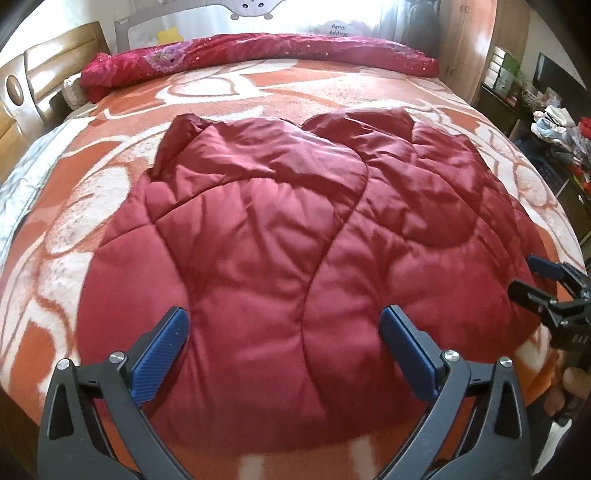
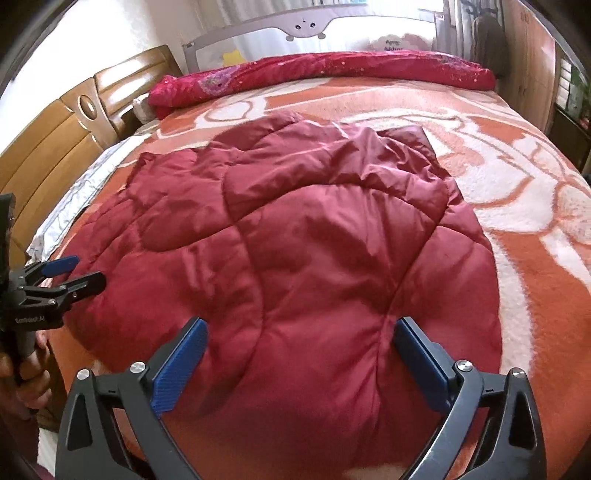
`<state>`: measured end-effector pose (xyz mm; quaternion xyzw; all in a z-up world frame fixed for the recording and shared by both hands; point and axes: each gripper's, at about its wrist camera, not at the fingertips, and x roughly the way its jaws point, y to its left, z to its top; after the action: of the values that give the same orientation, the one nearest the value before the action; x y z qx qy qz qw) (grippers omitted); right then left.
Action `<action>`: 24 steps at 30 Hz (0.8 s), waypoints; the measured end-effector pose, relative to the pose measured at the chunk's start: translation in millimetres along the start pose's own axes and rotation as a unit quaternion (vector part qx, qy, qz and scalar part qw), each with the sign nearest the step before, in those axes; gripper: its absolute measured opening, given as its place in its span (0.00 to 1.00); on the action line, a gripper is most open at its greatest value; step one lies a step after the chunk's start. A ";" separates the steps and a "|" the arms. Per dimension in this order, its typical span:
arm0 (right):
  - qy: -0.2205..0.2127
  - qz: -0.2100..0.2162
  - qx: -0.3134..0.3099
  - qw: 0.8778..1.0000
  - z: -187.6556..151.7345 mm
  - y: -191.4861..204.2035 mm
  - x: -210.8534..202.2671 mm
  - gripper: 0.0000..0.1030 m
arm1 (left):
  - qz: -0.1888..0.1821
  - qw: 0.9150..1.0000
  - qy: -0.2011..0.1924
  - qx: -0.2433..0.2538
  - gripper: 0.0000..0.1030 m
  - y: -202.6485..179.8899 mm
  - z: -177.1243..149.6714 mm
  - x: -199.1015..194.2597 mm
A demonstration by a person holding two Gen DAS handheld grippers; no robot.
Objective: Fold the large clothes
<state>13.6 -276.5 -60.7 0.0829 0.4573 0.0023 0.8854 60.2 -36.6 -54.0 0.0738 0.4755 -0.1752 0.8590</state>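
Observation:
A dark red quilted padded coat (image 1: 280,236) lies spread on the bed, hem towards me; it also shows in the right wrist view (image 2: 310,251). Both sleeves look folded in over its far part. My left gripper (image 1: 284,328) is open and empty, hovering above the coat's near hem. My right gripper (image 2: 301,339) is open and empty above the near hem, further right. Each gripper shows in the other's view, the right one (image 1: 532,280) at the coat's right edge, the left one (image 2: 79,273) at its left edge.
The bed carries an orange and white patterned blanket (image 1: 229,99). A rolled bright red quilt (image 1: 258,55) lies along the far side by a grey bed rail (image 2: 306,26). A wooden headboard (image 2: 48,147) stands at left. Cluttered shelves (image 1: 554,122) stand at right.

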 end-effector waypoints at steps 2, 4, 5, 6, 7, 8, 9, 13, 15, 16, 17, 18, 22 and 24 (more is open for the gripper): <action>-0.002 0.007 -0.010 1.000 -4.2 4.6 -9.5 0.98 | 0.003 1.000 -0.001 0.003 1.00 -0.7 -7.4 -8.7; -0.002 0.010 -0.023 1.000 -9.7 10.3 -18.4 0.98 | 0.004 1.000 -0.001 0.005 1.00 0.2 -17.2 -16.3; -0.002 0.012 -0.031 0.999 -13.1 13.4 -23.4 0.98 | 0.005 1.000 0.000 0.005 1.00 -1.0 -20.4 -18.0; -0.002 0.013 -0.037 0.999 -16.2 16.3 -27.2 0.98 | 0.007 1.000 0.002 0.005 1.00 0.4 -26.1 -20.8; -0.001 0.014 -0.042 0.999 -19.4 18.5 -29.6 0.98 | 0.008 1.000 0.004 0.005 1.00 2.1 -29.5 -21.8; 0.000 0.016 -0.046 0.999 -23.3 20.6 -32.5 0.99 | 0.010 1.000 0.006 0.005 1.00 3.0 -34.3 -23.3; 0.001 0.019 -0.051 0.999 -27.9 22.9 -35.6 0.99 | 0.012 1.000 0.008 0.006 1.00 3.4 -39.6 -24.8; 0.013 0.026 -0.060 0.998 -46.4 30.1 -42.0 0.99 | 0.024 1.000 0.009 0.015 1.00 1.4 -55.4 -30.2; 0.022 0.027 -0.065 0.997 -56.9 34.4 -43.6 0.99 | 0.027 0.999 0.008 0.020 1.00 -0.6 -62.8 -33.0; 0.026 0.029 -0.068 0.997 -59.0 35.5 -43.3 0.99 | 0.029 0.999 0.008 0.022 1.00 -1.4 -65.9 -33.6; 0.034 0.033 -0.072 0.996 -62.9 37.6 -43.1 0.99 | 0.031 0.999 0.010 0.026 1.00 -3.1 -69.2 -34.1; 0.041 0.037 -0.074 0.996 -65.6 38.7 -42.8 0.99 | 0.032 0.999 0.013 0.029 1.00 -4.8 -71.5 -34.7; 0.069 0.058 -0.089 0.992 -71.4 48.3 -47.7 0.99 | 0.033 0.998 0.018 0.052 1.00 -13.1 -76.1 -46.2; 0.071 0.057 -0.103 0.991 -72.1 55.9 -58.7 0.99 | 0.038 0.997 0.013 0.063 1.00 -17.1 -75.5 -56.7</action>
<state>-74.9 -215.6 -45.9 0.0173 0.5108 0.1059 0.8530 -33.5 -17.3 -46.1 0.1478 0.4714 -0.1711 0.8525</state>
